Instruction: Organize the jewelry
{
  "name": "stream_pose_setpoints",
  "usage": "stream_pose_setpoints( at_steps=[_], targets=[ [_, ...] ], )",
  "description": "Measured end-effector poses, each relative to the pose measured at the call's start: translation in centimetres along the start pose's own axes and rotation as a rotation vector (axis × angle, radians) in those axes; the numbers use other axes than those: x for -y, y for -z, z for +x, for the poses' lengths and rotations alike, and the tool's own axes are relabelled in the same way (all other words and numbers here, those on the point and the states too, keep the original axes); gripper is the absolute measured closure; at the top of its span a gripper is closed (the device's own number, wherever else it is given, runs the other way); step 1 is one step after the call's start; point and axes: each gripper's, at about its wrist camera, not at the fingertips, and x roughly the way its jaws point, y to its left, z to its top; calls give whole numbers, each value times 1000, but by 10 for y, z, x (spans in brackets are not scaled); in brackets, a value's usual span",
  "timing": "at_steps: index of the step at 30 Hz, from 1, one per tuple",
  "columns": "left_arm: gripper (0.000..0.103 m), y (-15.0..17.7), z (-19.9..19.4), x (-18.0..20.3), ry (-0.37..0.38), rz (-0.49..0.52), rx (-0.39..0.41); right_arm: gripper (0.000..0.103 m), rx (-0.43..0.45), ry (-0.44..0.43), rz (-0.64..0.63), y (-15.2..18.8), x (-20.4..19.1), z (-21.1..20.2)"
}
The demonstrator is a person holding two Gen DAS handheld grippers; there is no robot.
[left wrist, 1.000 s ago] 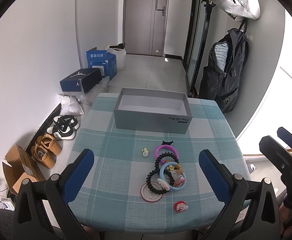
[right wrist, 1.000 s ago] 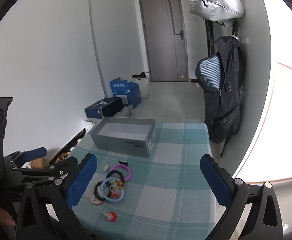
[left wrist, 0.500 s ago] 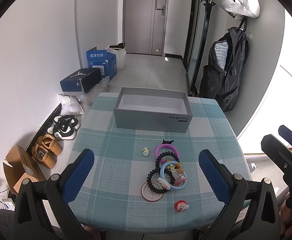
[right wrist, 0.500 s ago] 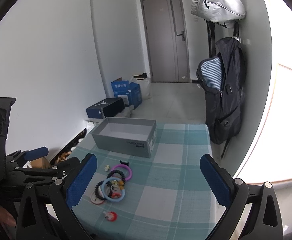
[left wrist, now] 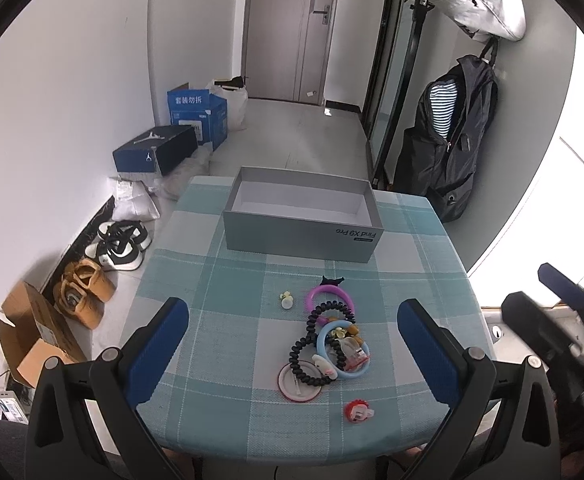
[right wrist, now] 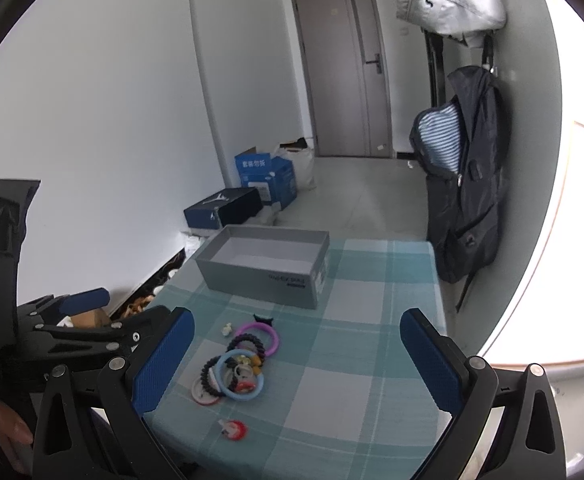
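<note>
Left claw [left wrist: 292,344] released, pads spread wide above the near tabletop [left wrist: 228,336] edge, grasping nothing. Right claw [right wrist: 296,356] likewise released and empty. Between them and beyond lies the jewelry pile [left wrist: 330,344]: purple ring [left wrist: 328,294], black coil bands, blue ring [left wrist: 342,350], red piece [left wrist: 357,411] nearest. Farther back stands the open grey box [left wrist: 300,232].

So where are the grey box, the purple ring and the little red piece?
grey box [left wrist: 292,236]: left wrist view, front wall.
purple ring [left wrist: 311,295]: left wrist view, left arc of the band.
red piece [left wrist: 355,411]: left wrist view, its round body.
</note>
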Motion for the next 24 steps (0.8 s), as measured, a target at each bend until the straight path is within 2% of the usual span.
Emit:
stream_pose_setpoints(
  at_steps=[4,6,11,13,14,19,23,24],
  targets=[
    [1,2,6,-9,18,-5,-43,0,-94,-57,-15,10,-8,18],
    [1,5,9,-18,16,-12,-71,0,-185,-101,-22,21,-15,35],
    [1,14,23,-42,40,-48,-159,15,-366,-199,-33,50,-28,67],
    [1,18,28,-53,39,-68,-192,19,-412,-197,-61,62,-35,75],
    [1,18,31,-56,43,-77,-206,24,-434,-199,-79,67,-38,79],
    [1,27,36,-70,41,-96,-255,30,-482,-193,-124,79,-45,86],
    [1,31,41,-72,47,-109,-289,45,-516,-197,-160,85,-50,90],
    [1,32,43,-71,44,-108,-296,46,-519,-195,-171,85,-51,91]
  ],
)
